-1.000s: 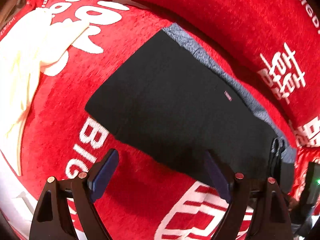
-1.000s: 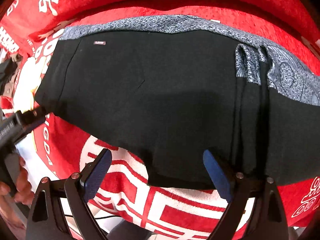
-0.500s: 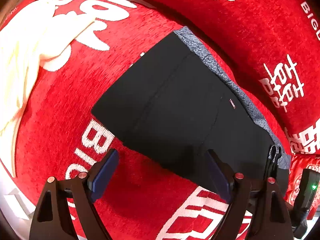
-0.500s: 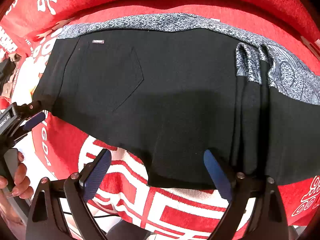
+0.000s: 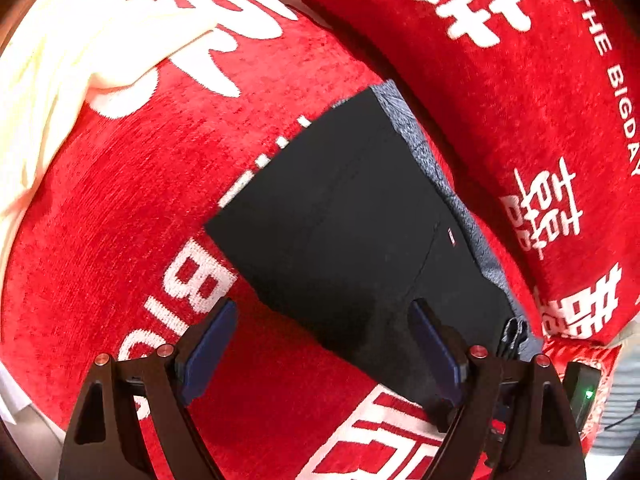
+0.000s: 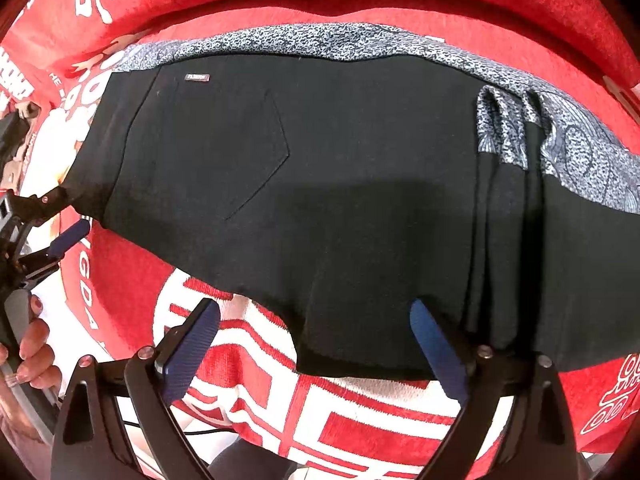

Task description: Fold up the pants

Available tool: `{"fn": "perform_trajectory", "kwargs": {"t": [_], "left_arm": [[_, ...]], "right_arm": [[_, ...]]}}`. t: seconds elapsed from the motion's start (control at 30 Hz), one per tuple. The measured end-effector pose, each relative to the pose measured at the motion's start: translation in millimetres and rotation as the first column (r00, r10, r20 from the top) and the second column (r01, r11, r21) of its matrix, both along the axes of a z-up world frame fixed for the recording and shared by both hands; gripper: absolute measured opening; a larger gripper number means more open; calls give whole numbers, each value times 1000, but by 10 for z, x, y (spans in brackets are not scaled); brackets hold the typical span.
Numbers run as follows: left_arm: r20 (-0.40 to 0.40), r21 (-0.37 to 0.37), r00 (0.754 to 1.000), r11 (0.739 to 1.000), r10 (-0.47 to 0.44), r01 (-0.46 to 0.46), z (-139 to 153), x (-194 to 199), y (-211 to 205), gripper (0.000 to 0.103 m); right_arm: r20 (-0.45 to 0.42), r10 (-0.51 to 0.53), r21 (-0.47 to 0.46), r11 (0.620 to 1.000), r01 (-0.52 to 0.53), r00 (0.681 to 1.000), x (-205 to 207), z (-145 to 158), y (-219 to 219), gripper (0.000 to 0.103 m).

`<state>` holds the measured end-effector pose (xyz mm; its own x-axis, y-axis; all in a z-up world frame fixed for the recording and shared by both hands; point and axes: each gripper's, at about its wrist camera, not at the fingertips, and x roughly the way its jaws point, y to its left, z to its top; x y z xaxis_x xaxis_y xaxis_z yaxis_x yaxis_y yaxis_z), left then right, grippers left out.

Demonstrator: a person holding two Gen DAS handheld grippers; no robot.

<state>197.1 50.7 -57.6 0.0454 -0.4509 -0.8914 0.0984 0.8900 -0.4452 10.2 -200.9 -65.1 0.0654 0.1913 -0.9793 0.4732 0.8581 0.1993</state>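
Black pants (image 6: pixel 320 168) with a grey patterned lining strip (image 6: pixel 312 42) lie flat on a red sofa; they also show in the left wrist view (image 5: pixel 352 232). A back pocket and a small label (image 6: pixel 197 77) face up. Folded leg ends (image 6: pixel 508 216) lie on the right part. My left gripper (image 5: pixel 320 344) is open, its fingers straddling the pants' near edge. It also shows in the right wrist view (image 6: pixel 60 216) at the pants' left corner. My right gripper (image 6: pixel 316 336) is open and empty above the pants' front edge.
The red sofa cover (image 5: pixel 120 208) has white lettering, with a red backrest (image 5: pixel 500 80) behind. A cream cloth (image 5: pixel 52 80) lies at the far left. A dark device with a green light (image 5: pixel 584 392) sits at the right. A hand (image 6: pixel 28 344) holds the left gripper.
The left gripper has drawn back and turned, so the pants look smaller and farther in its view. The right gripper has barely moved.
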Motion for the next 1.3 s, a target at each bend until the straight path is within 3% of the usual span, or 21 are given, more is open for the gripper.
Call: {"fn": "perform_trajectory", "kwargs": {"t": [0.2,0.33,0.5,0.6,0.7,0.77,0.87,0.9,0.93,1.0,1.07,1.1,1.17,1.23,1.3], "left_arm": [[-1,-87,1000,996,13,-13,-83,12,78,88],[-12,-190,1000,982,20,-22,-127,50,59,88],[-14,-231,998,971,54,-56,-167,77,-3,88],[-9,-275,1000,961,-6,3,-60,42,-184,88],[60,-211,996,974,-67,78,28,8,-397,88],[18,-182,999,983,-31,34,-75,60,-399,88],[-34,-169,997,983,70,-74,-175,115,-250,70],[-25,-161,997,984,76,-79,-148,110,-236,58],[12,-105,998,993,62,-60,-101,92,-267,40],[70,-4,998,1000,-4,4,-50,65,-352,34],[164,81,983,994,-87,74,65,-18,-512,34],[223,139,963,983,-148,118,142,-85,-625,34],[336,269,898,943,-284,197,276,-267,-858,34],[414,392,811,885,-414,252,348,-487,-1086,34],[439,446,764,853,-472,271,369,-572,-1167,34]], "right_arm": [[4,12,-6,1000,-12,1000,-7,-10,35,98],[9,22,-8,1000,-22,1000,-13,-15,44,99],[10,36,-11,999,-36,999,-6,-26,61,99],[13,43,-12,999,-43,999,-3,-29,72,100],[16,52,-14,999,-52,999,-3,-30,94,100],[14,56,-14,998,-55,998,12,-31,110,100],[15,51,-9,999,-51,999,-8,-27,134,100],[15,52,-6,999,-52,999,-9,-21,137,100],[15,52,-2,999,-52,999,-6,-6,128,100],[18,43,13,999,-44,999,2,49,77,100],[38,16,34,999,-17,999,42,173,-16,100],[57,-2,50,999,0,998,90,259,-82,100],[83,-24,79,997,17,996,219,400,-192,100],[108,-25,128,992,11,994,452,554,-289,100],[124,5,178,984,-27,992,776,698,-306,100]]}}
